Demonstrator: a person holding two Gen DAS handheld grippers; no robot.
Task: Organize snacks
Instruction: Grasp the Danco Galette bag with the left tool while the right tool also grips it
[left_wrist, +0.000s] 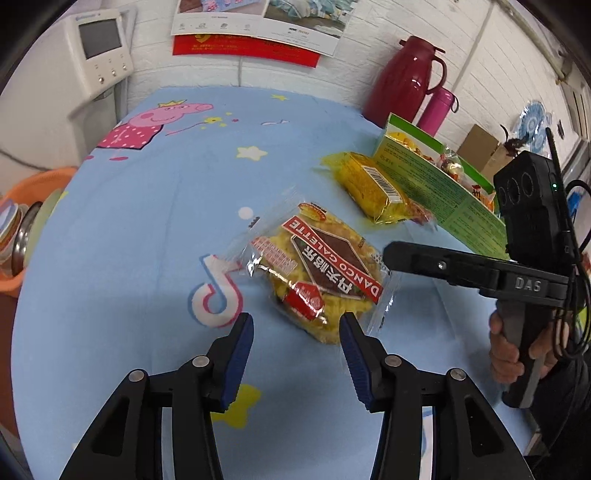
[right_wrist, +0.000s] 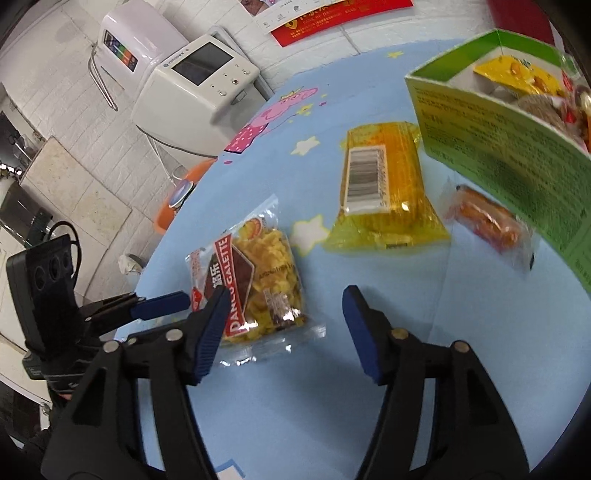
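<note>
Three loose snack packets lie on the blue cartoon-print tablecloth (left_wrist: 147, 206) before you. The galette packet (left_wrist: 321, 269) lies nearest, flat, label up. The yellow packet (left_wrist: 376, 188) lies beyond it, just beside the green box (left_wrist: 436, 184). The small orange packet (right_wrist: 487, 221) rests against the foot of that box, which stands open and already holds several wrapped snacks.

Your left gripper (left_wrist: 295, 325) has its jaws spread wide, empty, with the near edge of the galette packet between the blue pads (left_wrist: 240, 354). Your right gripper (right_wrist: 284, 299) is likewise spread and empty, above bare cloth; its left pad overlaps the galette packet's edge in view, and contact cannot be confirmed. Your right hand (left_wrist: 517, 347) grasps the handle.
</note>
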